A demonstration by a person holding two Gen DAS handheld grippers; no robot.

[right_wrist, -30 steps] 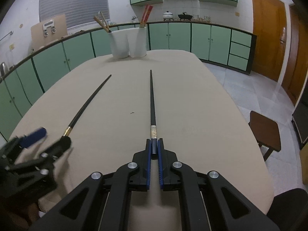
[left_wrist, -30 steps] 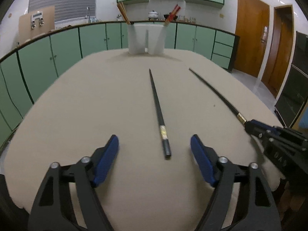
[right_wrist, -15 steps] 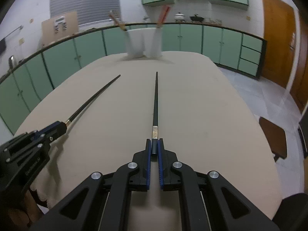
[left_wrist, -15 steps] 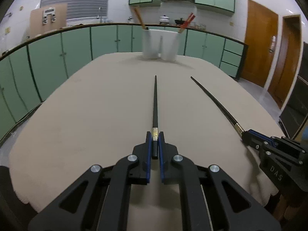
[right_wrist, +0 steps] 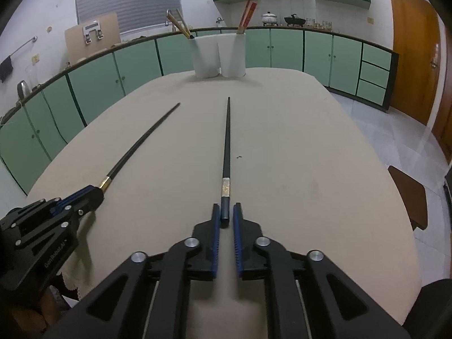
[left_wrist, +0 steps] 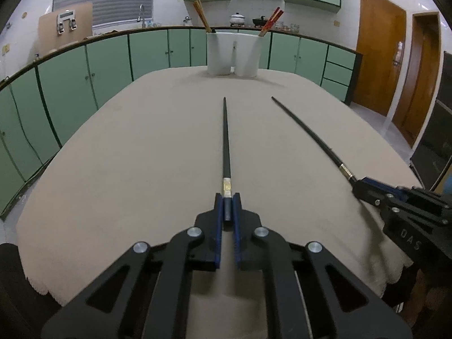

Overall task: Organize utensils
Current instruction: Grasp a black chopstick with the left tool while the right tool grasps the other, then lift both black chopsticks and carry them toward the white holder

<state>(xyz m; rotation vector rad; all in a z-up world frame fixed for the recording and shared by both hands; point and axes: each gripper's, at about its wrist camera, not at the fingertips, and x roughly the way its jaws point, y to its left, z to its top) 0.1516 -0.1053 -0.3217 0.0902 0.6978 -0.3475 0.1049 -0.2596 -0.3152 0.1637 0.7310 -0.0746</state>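
Two long black chopsticks with gold bands point away over the beige table. My left gripper [left_wrist: 227,202] is shut on the thick end of one black chopstick [left_wrist: 226,138]. My right gripper [right_wrist: 226,213] holds the other black chopstick [right_wrist: 226,141] by its end, with the blue pads slightly apart around it. Each gripper also shows in the other's view: the right one [left_wrist: 367,186] with its chopstick [left_wrist: 305,131], the left one [right_wrist: 90,195] with its chopstick [right_wrist: 141,141]. Two white holder cups [left_wrist: 233,53] stand at the table's far end, with wooden and red chopsticks in them.
The beige table [left_wrist: 141,155] has a scalloped cloth edge near me. Green cabinets [left_wrist: 84,67] curve behind it. A brown stool [right_wrist: 409,197] stands to the right of the table. Wooden doors [left_wrist: 375,48] are at the far right.
My left gripper has closed on its chopstick, which lay loose between open fingers a second ago. My right gripper's pads have parted a little around its chopstick. Both views show the holders slightly nearer.
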